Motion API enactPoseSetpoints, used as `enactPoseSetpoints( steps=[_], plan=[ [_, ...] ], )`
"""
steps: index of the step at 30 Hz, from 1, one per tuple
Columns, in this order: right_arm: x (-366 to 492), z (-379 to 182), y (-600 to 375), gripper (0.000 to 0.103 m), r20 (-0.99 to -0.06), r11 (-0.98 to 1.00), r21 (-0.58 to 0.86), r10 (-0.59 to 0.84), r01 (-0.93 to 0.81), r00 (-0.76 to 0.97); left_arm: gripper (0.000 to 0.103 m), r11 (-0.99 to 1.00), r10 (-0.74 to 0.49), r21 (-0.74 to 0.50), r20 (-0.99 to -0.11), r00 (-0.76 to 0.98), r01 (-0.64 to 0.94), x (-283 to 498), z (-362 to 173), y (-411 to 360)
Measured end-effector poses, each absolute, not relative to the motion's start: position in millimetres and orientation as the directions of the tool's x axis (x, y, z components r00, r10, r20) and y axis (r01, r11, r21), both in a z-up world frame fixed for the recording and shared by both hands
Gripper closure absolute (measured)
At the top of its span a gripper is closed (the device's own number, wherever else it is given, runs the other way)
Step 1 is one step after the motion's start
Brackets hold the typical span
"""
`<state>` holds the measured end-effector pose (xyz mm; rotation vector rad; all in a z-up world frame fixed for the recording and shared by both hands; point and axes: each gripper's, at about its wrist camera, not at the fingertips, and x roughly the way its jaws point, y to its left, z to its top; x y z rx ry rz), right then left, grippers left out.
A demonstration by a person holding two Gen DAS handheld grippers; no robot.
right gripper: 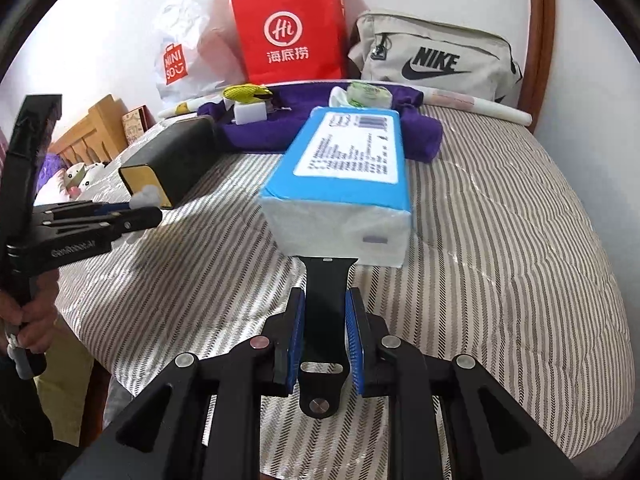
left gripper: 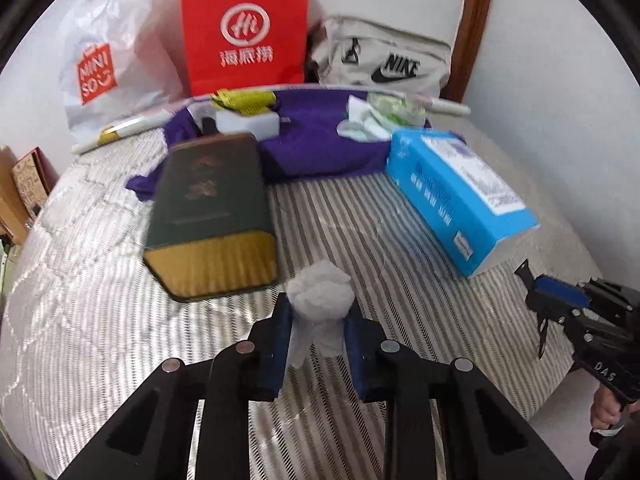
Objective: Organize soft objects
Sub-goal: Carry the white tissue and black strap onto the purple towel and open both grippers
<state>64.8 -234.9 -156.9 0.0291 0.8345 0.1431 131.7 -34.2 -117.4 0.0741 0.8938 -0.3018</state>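
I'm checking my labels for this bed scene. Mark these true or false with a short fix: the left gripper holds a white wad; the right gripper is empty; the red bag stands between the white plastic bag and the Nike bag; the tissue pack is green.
1. The left gripper holds a white wad. True.
2. The right gripper is empty. False: its fingers clamp a black strap.
3. The red bag stands between the white plastic bag and the Nike bag. True.
4. The tissue pack is green. False: it is blue.
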Motion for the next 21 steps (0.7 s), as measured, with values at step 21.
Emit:
enactPoseSetpoints(
  steps=[21],
  plan=[
    [84, -102, -218, 0.082, -0.666, 0.984, 0.072, 0.171, -0.166, 0.726, 0.079, 0.974, -0.223, -0.128, -0.707, 0.671, 0.189, 136, -63, 15]
  ],
)
